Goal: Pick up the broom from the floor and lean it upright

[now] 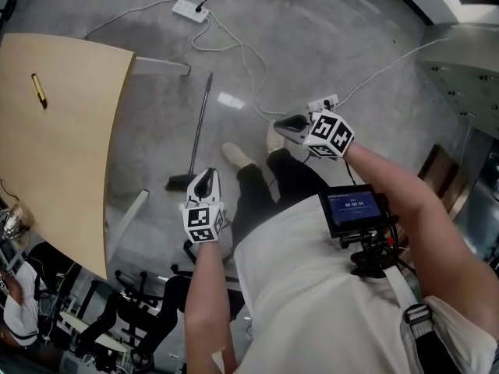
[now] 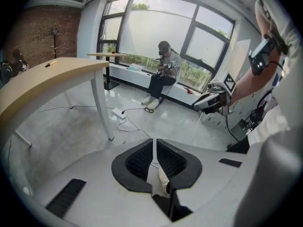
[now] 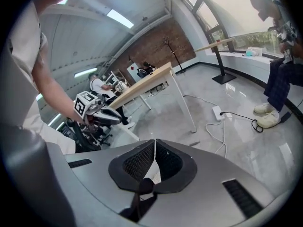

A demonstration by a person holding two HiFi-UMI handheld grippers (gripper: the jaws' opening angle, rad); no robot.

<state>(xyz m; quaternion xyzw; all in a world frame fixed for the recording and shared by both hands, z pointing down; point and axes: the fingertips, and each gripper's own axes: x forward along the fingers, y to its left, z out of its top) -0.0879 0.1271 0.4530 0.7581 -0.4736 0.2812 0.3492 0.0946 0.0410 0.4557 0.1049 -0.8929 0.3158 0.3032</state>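
The broom (image 1: 199, 127) lies flat on the grey floor in the head view. Its thin handle runs up the picture and its dark head (image 1: 181, 181) is at the near end. My left gripper (image 1: 204, 176) hovers just right of the broom head, apart from it, jaws together and holding nothing. My right gripper (image 1: 282, 123) hangs further right above the floor, also shut and empty. In the left gripper view the jaws of the left gripper (image 2: 155, 140) meet with only a slit between them. In the right gripper view the right gripper (image 3: 155, 141) looks the same.
A light wooden table (image 1: 54, 131) fills the left, its white leg (image 2: 102, 103) close to the broom. A power strip (image 1: 191, 10) and white cables (image 1: 249, 68) trail across the floor beyond. My shoes (image 1: 238, 156) stand beside the broom head. Office chairs (image 1: 132, 318) crowd the lower left. A person (image 2: 163, 74) sits by the window.
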